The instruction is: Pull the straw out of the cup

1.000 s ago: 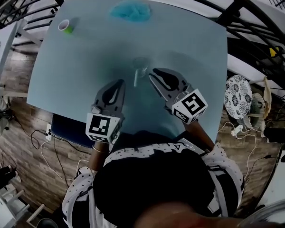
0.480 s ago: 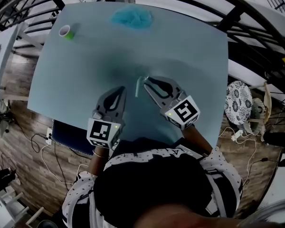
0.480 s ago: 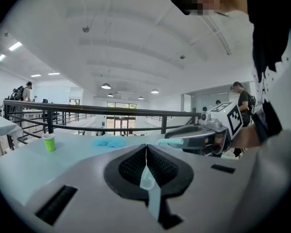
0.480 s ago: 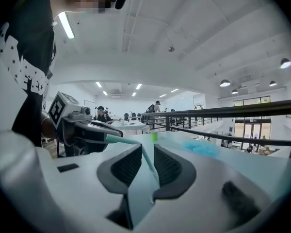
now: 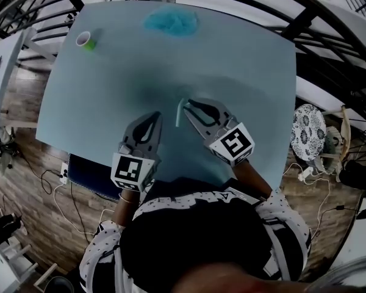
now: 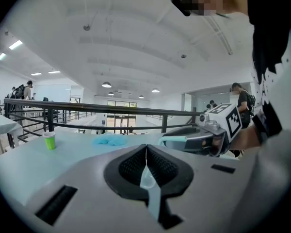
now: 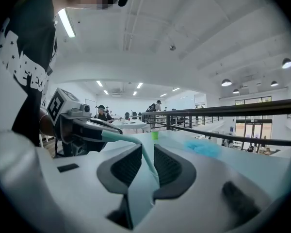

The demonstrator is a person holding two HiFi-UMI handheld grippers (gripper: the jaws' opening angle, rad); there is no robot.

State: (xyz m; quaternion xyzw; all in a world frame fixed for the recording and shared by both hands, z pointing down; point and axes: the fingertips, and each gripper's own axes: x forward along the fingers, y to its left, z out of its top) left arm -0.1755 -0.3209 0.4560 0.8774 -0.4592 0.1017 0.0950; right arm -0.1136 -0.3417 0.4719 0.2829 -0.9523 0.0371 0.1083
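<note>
Looking down on a pale blue table [image 5: 256, 72], a gripper in each hand. Pinching a pale teal straw [image 5: 179, 113] in the right gripper [image 5: 187, 104], jaws drawn in to a narrow slot around it. In that gripper's own view, running out between the pads, then bending off toward 9 o'clock. From above, hanging from the jaw tips toward 6 o'clock, near the table's middle.

Holding the left gripper [image 5: 156, 116] pressed together on nothing, just beside the straw at its 9 o'clock, not touching it. No cup to be made out near the jaws in any view. Only a small green cup [image 5: 85, 39] far off at 10 o'clock and a blue cloth [image 5: 171, 21] at 12 o'clock by the far edge.

Likely risks:
- Dropping the straw, gripped only near its bent end, through a slack pinch or a quick swing.
- Knocking it against the left gripper by closing the gap.
- Tipping a cup too clear to see, should the lower end sit in one, by pulling sideways instead of straight up.
</note>
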